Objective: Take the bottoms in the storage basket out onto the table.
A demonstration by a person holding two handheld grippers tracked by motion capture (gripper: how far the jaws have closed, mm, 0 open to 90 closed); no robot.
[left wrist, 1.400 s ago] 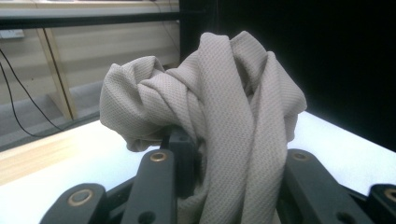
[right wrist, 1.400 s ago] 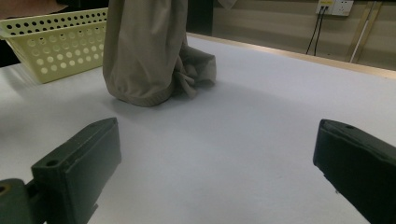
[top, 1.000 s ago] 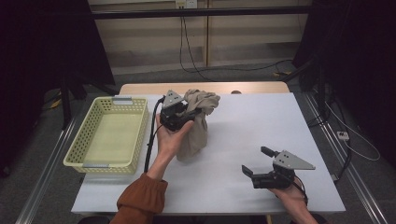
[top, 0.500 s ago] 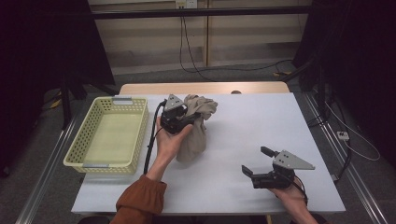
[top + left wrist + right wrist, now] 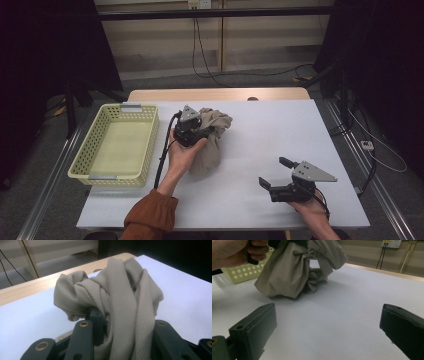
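A beige cloth hangs bunched from my left gripper near the middle of the white table, its lower end resting on the tabletop. In the left gripper view the cloth is pinched between the two black jaws, which are shut on it. My right gripper rests low at the front right of the table, its jaws wide open with nothing between them. In the right gripper view the cloth is ahead to the left, with the other hand gripping above it.
A pale yellow plastic basket stands at the table's left side with nothing visible inside. A wooden strip runs along the far edge. Cables hang against the back wall. Bare white tabletop lies between the cloth and my right gripper.
My left gripper has sunk a little with the cloth, so more fabric rests on the table. The right gripper has kept still.
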